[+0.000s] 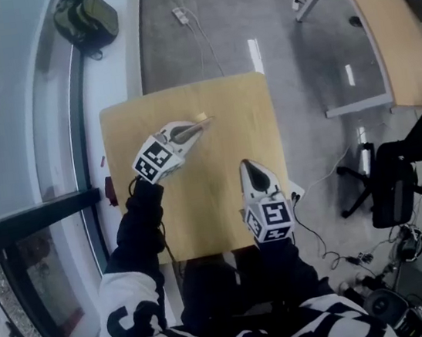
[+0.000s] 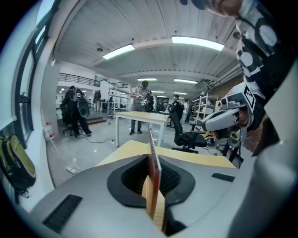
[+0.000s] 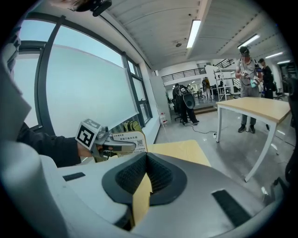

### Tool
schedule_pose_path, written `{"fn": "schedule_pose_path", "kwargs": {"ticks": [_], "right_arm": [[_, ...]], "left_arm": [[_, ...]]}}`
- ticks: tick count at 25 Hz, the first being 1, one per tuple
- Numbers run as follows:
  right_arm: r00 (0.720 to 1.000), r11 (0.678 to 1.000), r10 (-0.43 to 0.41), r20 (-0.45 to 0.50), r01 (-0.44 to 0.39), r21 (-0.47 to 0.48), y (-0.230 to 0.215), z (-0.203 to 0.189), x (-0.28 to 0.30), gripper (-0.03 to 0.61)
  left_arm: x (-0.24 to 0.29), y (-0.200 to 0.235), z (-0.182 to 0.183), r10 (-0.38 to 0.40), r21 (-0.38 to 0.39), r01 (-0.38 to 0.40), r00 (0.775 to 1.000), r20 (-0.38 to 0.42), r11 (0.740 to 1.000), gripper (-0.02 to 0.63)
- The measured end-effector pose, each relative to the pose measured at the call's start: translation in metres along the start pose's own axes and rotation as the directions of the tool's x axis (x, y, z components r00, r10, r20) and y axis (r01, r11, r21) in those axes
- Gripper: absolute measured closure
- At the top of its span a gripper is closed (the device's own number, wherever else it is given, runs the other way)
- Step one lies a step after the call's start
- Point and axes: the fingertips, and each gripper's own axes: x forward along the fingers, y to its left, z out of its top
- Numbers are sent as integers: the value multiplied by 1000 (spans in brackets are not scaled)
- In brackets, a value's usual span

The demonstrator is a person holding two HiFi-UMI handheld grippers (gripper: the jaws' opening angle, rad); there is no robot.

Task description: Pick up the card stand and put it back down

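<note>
The left gripper (image 1: 202, 124) clamped the card stand (image 2: 153, 163) over the worktop (image 1: 220, 96); the right gripper (image 1: 248, 168) had its jaws together, empty.

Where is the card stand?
In the head view, left side, the card stand is clamped in the left gripper over the wooden table.

Table (image 1: 200, 204) directly before me. My left gripper (image 1: 203, 123) over table's far left part, card stand (image 2: 153, 162) between its jaws, upright and edge-on to its camera. My right gripper (image 1: 247, 168) over table's right side, nearer me, well apart from left. Window wall (image 1: 1, 115) along table's left. Backpack (image 1: 85, 18) on sill beyond table's far left corner. Power strip (image 1: 180, 14) on floor behind table. Second table (image 1: 399, 36) far right. Office chair (image 1: 394, 185) right of my table, before second table.
</note>
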Motion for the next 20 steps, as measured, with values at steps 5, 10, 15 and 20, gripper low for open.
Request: {"fn": "schedule_pose_path", "kwargs": {"ticks": [5,10,15,20], "right_arm": [[999,1000,-1,-44,1,2,3,-12,16,561],[998,1000,-11,-63,11,1,2,-16,34,561],[997,999,-32,-76,32,-4,2,-20,40,561],[997,1000,-26,-79,26,-6,5,-26,40,561]], "left_arm": [[10,14,-1,-223,-13,225,972,71,974,589],[24,16,-12,-388,-31,391,919,64,920,589],[35,12,-27,-422,-63,426,904,64,903,589],[37,12,-29,-408,-77,414,909,87,907,589]]}}
